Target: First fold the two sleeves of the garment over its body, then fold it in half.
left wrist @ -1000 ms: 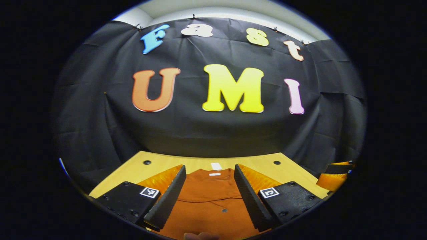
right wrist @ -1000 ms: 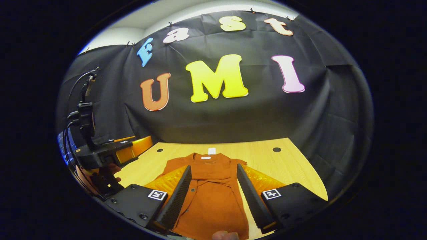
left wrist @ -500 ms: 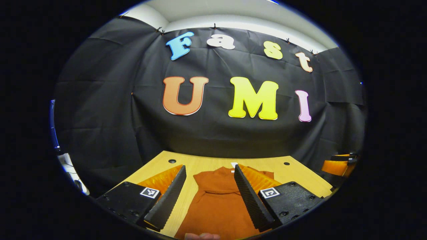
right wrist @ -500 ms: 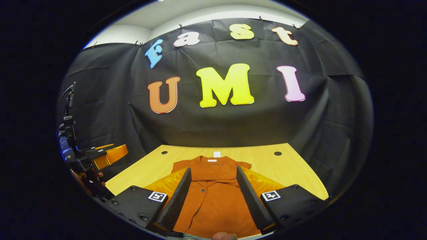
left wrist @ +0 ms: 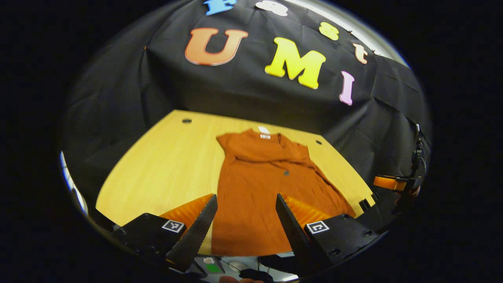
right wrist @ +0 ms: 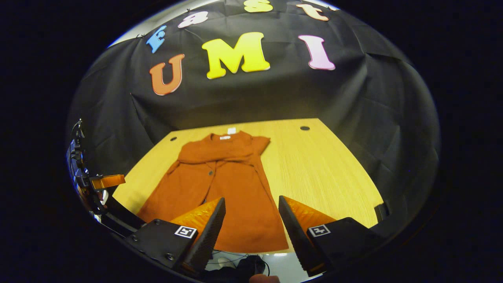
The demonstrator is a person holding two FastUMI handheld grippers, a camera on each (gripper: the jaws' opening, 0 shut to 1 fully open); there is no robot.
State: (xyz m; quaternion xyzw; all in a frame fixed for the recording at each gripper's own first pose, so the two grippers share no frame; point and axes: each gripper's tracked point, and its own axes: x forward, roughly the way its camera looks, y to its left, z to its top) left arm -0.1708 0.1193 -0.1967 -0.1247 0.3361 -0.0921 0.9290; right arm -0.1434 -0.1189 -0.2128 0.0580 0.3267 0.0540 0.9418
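The left gripper (left wrist: 245,226) hangs above the near edge of the tabletop (left wrist: 169,165) with its jaws spread wide and nothing between them. The right gripper (right wrist: 251,228) is held the same way, wide apart and empty, also over the near edge. Beyond both lies the rust-orange shirt (left wrist: 263,184), spread flat on the wooden tabletop with its collar toward the black cloth wall and its hem at the near edge. Both short sleeves already look folded in over the chest, and a row of small buttons (left wrist: 286,172) runs down the front. A white tag (right wrist: 232,130) sits at the collar. Cables (right wrist: 243,267) show on the floor below the table edge.
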